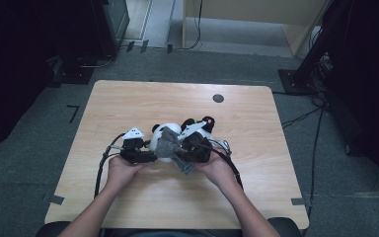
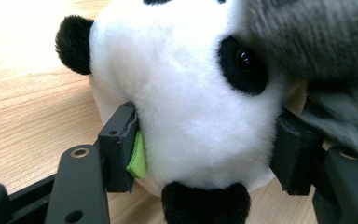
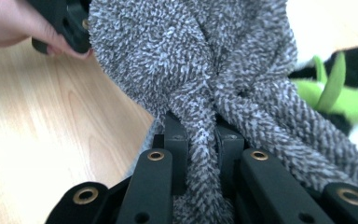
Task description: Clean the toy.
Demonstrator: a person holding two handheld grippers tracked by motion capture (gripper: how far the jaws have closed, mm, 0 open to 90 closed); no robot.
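My left hand-held gripper hugs the toy panda by its soft white head, one jaw on each side. The panda lies near the middle of the wooden surface, just in front of my two hands. I want this squeeze to stay firm but gentle, so the head does not slip out and the toy does not roll.

Over the top of the panda lies the fuzzy grey cloth. It covers part of the face, right up to one black eye.

My right hand-held gripper is clamped tight on a fold of that cloth, with the fabric bunched between its jaws. I think the job here is to wrap or rub the panda with the cloth. To do it well, I should move the right side slowly and keep the cloth flat against the fur. I must not tug hard, or the panda may pop free on the left.
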